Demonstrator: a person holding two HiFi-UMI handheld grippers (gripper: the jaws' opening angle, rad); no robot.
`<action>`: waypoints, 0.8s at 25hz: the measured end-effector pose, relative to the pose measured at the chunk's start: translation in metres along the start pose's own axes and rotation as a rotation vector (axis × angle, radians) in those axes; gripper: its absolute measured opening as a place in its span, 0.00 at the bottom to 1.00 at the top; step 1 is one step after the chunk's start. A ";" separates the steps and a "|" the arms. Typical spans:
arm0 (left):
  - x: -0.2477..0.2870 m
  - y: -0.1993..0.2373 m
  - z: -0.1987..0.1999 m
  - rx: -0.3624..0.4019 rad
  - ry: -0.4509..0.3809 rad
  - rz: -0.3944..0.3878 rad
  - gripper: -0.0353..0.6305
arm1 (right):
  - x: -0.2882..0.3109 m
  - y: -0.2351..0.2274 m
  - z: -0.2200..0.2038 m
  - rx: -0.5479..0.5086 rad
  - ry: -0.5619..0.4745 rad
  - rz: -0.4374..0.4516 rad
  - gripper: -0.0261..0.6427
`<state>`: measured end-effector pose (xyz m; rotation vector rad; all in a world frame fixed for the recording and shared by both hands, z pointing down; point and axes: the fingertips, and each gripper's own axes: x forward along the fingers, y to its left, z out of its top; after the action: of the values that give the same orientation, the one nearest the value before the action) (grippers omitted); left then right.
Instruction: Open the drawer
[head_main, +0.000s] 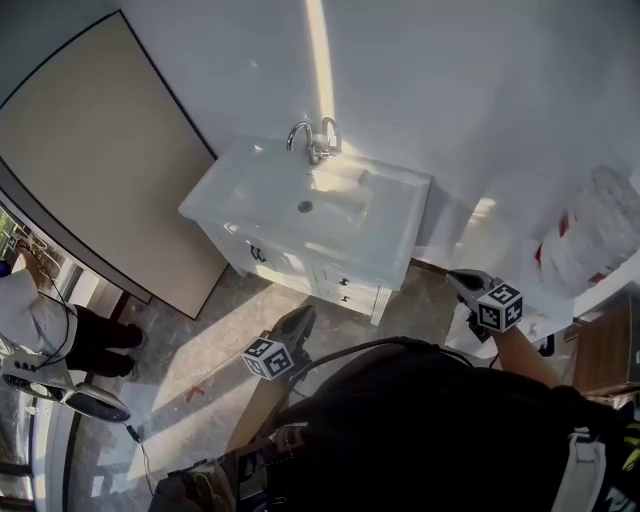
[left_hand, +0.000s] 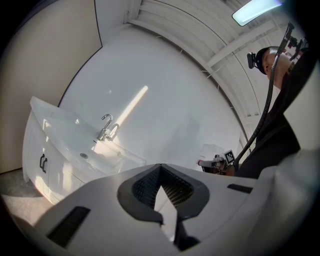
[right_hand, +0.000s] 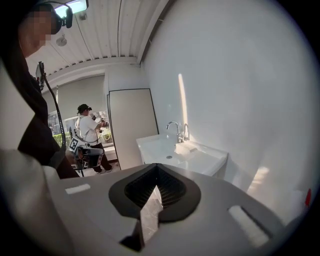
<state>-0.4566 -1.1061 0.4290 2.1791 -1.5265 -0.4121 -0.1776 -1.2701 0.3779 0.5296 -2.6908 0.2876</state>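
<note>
Fingers (left_hand: 142, 189) of left gripper (head_main: 303, 316) and right gripper (head_main: 456, 276) sit closed, empty, well apart from the drawer (head_main: 349, 283).

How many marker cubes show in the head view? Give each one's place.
2. One marker cube rides the left tool, bottom centre above the floor; the other rides the right tool, right of the vanity. None looks hidden.

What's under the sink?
Under the sink stands a white cabinet with small drawers and dark handles, all looking shut. Whatever is inside stays covered.
</note>
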 end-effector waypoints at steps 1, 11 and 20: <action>-0.004 0.006 0.000 -0.003 -0.007 0.010 0.05 | 0.010 0.004 0.002 -0.010 0.013 0.016 0.04; -0.073 0.042 -0.020 -0.064 -0.078 0.283 0.05 | 0.108 0.018 0.038 -0.092 0.023 0.261 0.04; -0.035 -0.015 -0.035 -0.120 -0.317 0.547 0.05 | 0.144 -0.029 0.038 -0.213 0.058 0.584 0.04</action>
<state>-0.4394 -1.0625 0.4510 1.5655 -2.1178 -0.6582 -0.3016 -1.3529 0.4056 -0.3315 -2.7155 0.1599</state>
